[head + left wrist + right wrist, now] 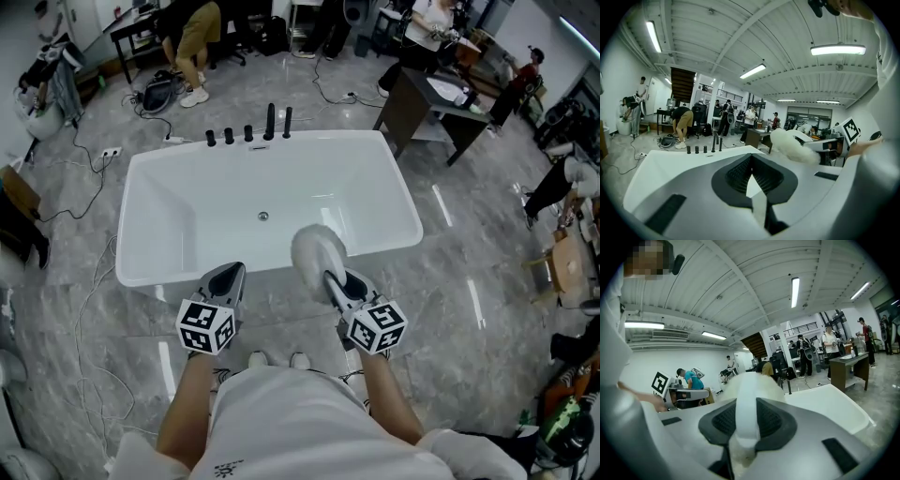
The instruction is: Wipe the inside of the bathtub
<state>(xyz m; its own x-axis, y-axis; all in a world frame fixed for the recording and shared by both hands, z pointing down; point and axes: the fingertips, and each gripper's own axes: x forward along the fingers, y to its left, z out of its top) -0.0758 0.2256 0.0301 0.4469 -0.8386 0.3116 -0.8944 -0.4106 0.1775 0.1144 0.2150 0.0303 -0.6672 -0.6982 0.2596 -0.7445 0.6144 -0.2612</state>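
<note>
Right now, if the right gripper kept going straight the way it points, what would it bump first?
The fluffy white pad it holds leads the way and sits over the bathtub's near rim. Going on, the right gripper would probably meet the tub's inside first, though its height above the tub is hard to judge.

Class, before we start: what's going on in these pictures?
A person stands at the near side of a white bathtub with a tool in each hand. The right tool is shut on the handle of a fluffy white duster, held above the tub's near rim. The left tool is shut on nothing. The duster does not seem to be down inside the tub yet.
</note>
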